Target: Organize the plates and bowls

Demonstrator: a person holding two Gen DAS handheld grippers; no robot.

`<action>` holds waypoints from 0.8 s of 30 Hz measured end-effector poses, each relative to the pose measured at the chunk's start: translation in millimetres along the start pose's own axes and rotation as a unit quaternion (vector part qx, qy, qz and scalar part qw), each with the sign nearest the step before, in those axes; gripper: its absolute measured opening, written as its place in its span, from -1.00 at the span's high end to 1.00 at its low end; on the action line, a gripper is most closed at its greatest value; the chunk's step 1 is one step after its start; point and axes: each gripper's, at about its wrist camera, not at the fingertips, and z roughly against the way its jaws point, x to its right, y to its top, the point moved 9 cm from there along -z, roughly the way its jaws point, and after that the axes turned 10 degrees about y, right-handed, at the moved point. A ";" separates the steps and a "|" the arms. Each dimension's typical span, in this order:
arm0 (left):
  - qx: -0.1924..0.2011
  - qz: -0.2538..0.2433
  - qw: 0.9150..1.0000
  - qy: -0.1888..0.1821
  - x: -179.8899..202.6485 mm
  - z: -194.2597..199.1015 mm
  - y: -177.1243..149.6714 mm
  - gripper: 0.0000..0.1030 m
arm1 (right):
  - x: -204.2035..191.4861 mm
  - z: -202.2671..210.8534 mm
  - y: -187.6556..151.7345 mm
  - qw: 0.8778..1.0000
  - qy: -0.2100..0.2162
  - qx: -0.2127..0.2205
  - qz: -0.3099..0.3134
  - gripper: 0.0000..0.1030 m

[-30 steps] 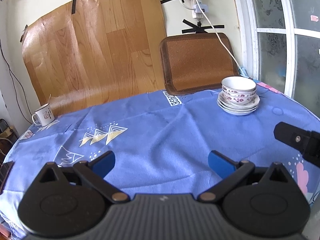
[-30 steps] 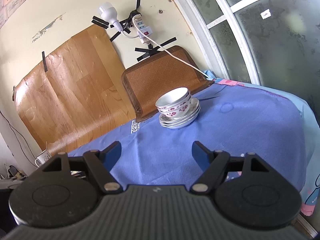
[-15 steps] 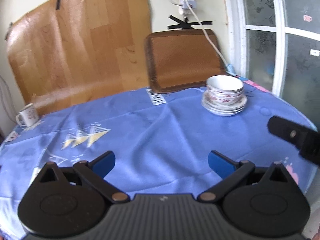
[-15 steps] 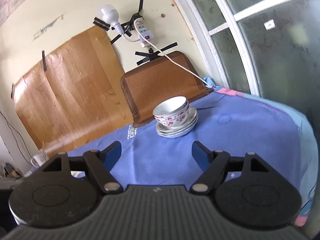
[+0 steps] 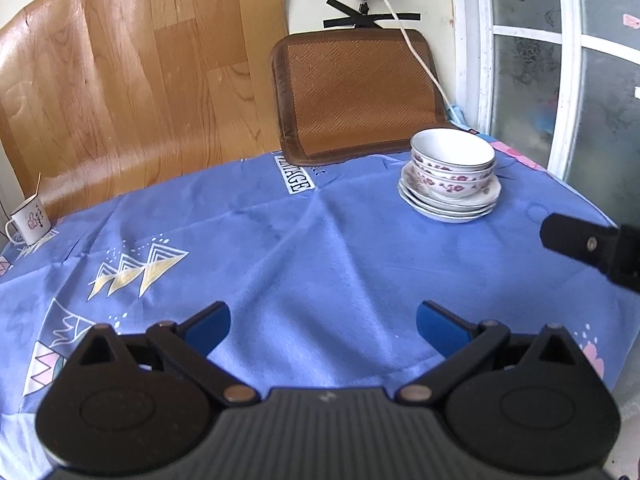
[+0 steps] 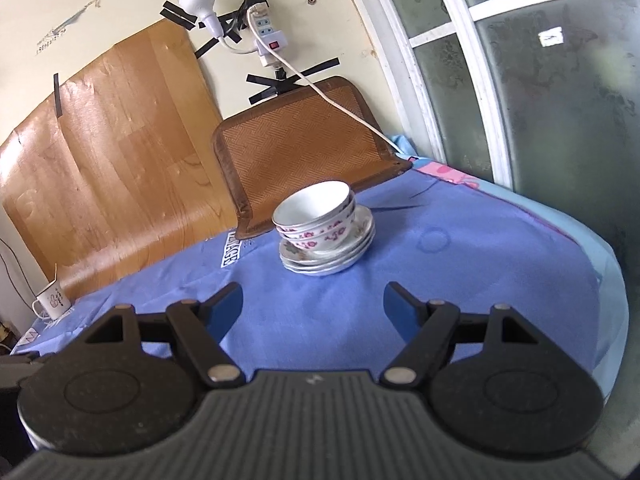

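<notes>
White bowls with pink flowers (image 5: 452, 160) are nested on a stack of white plates (image 5: 450, 204) at the far right of the blue tablecloth; the stack also shows in the right wrist view (image 6: 326, 256) with the bowls (image 6: 316, 216) on top. My left gripper (image 5: 322, 322) is open and empty, above the cloth well short of the stack. My right gripper (image 6: 314, 306) is open and empty, just in front of the stack. A part of the right gripper (image 5: 588, 244) shows at the right edge of the left wrist view.
A white mug (image 5: 30, 220) stands at the far left edge of the table; it also shows in the right wrist view (image 6: 50, 300). A brown woven mat (image 5: 356, 92) and a wood-pattern sheet (image 5: 132, 80) lean on the wall. A window (image 6: 540, 80) borders the right.
Both grippers stay open and empty. The left wrist view has shifted, with the stack now nearer its centre. The right gripper has drawn back a little and turned toward the stack.
</notes>
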 end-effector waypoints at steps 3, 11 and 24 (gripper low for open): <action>-0.007 0.004 1.000 0.003 -3.9 -5.9 1.7 -1.00 | -1.9 -6.8 3.1 1.000 0.004 -0.004 0.003 -0.54; -0.025 0.014 0.999 0.014 -12.9 -22.0 -0.7 -1.00 | -6.3 -32.4 3.0 0.999 0.018 -0.028 0.005 -0.54; -0.043 -0.003 0.999 0.006 -6.3 -48.3 5.0 -1.00 | 2.8 -50.5 4.2 0.999 0.010 -0.038 -0.008 -0.54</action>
